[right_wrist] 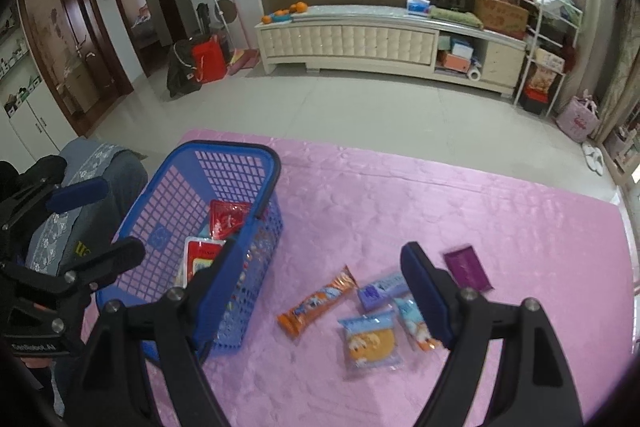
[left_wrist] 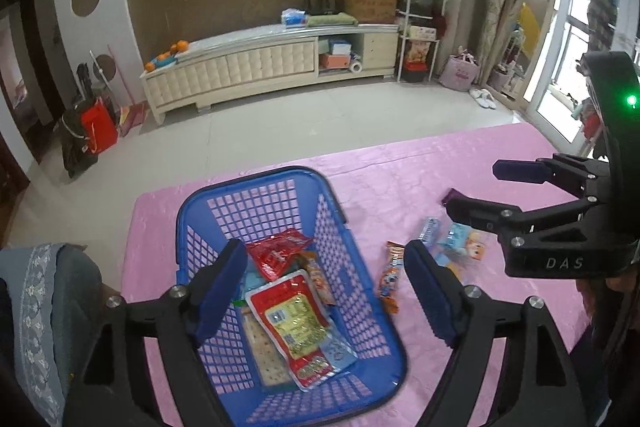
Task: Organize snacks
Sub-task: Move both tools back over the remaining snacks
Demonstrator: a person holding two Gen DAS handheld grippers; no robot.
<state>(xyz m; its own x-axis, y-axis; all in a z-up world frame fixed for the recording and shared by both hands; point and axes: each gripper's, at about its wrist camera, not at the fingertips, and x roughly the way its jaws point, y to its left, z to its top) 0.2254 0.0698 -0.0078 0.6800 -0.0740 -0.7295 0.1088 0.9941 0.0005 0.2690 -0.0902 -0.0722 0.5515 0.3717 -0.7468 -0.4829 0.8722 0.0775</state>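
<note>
A blue basket (left_wrist: 256, 195) stands on a table under a pink cloth (right_wrist: 400, 187); inside it lie several snack packets, among them a large red and yellow packet (left_wrist: 298, 323) on top and a smaller red packet (left_wrist: 276, 251) toward the far wall. The left gripper (left_wrist: 326, 291) hangs above the basket with its jaws spread wide and nothing between the pads; the large packet lies below them on the basket floor, apart from both fingers.

On the cloth just beside the basket, loose snacks lie in a small cluster: a long orange bar (right_wrist: 318, 301), a round biscuit in a clear wrapper (right_wrist: 370, 341), a small purple-blue packet (right_wrist: 380, 291), a light blue and orange packet (right_wrist: 414, 323) partly hidden by a finger, and a dark purple packet (right_wrist: 467, 266) a little farther off. The right gripper (right_wrist: 316, 295) hovers over this cluster with its jaws wide apart and holding nothing; the orange bar shows in the gap between its fingers, well below them.

A grey chair back (left_wrist: 44, 291) with a patterned cover stands at the table's edge beside the basket.
</note>
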